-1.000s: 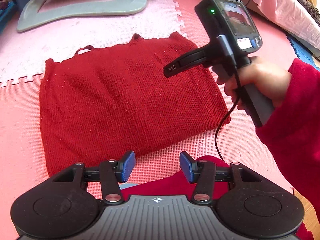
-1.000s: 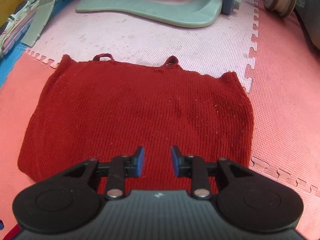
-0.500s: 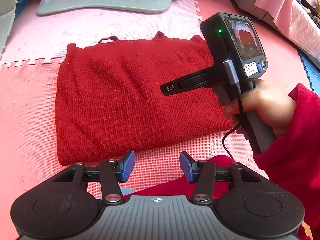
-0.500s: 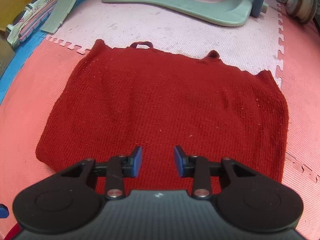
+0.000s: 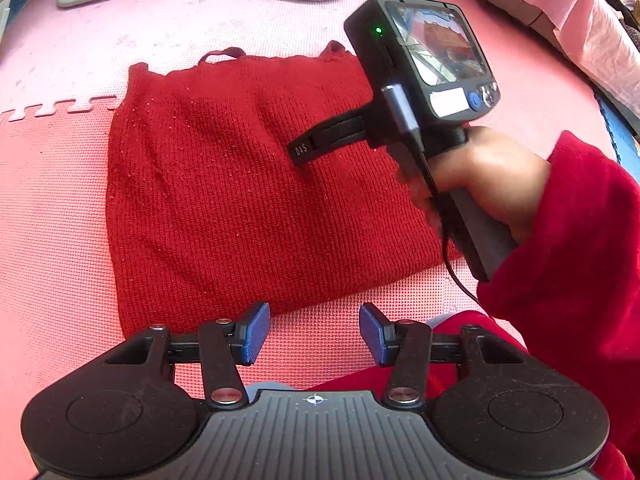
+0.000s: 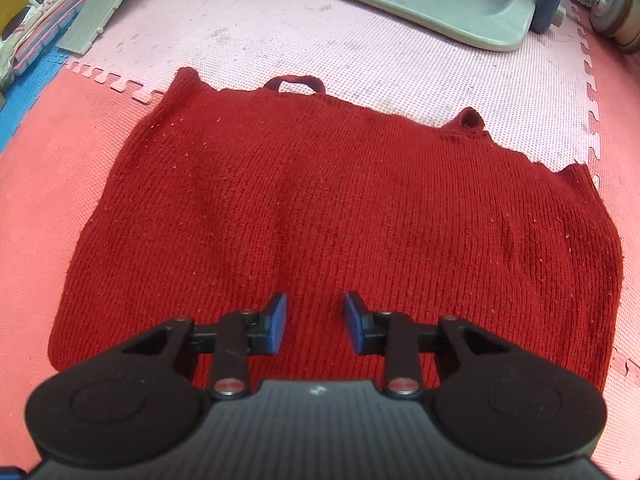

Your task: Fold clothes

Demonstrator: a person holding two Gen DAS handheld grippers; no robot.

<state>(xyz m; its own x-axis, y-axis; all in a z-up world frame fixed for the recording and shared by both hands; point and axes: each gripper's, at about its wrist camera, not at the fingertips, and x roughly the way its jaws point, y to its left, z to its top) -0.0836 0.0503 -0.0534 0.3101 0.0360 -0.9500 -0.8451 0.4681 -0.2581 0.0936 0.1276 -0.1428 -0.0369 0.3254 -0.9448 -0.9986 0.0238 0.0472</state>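
While both grippers hang over the mat, the red knit garment [image 6: 332,216] lies flat at frame centre in both views, folded into a rough rectangle. Coarse ribbed knit, pale lint flecks. Two small strap loops stick out of its far edge, and the corners are rounded and slightly lumpy.

Left gripper [image 5: 314,332]: jaws apart, blue ribbed pads, nothing between them. They sit over bare mat just past the garment's near edge, lower centre of the left wrist view.

Right gripper [image 6: 314,320]: jaws have just been closing a little, still with a gap, and nothing pinched. The knit shows through the gap; I can't tell whether the pads touch the cloth. In the left wrist view its black body, with a lit screen and a green LED, fills the upper right and hides the garment's right side. A hand [image 5: 484,184] in a red fleece sleeve [image 5: 568,272] grips its grey handle, and a black cable hangs from it.

Floor is interlocking foam mat [image 6: 48,184]: salmon tiles near, paler pink dimpled and scuffed tiles beyond, toothed seams between them. The garment straddles the seam.

Around:
- Grey-green curved plastic base [image 6: 420,4] along the top of the frame.
- Castor wheels at upper right of the right wrist view.
- Grey ribbed panel [image 6: 104,4] and striped items at upper left.
- Pink cloth [image 5: 576,12] at upper right of the left wrist view.
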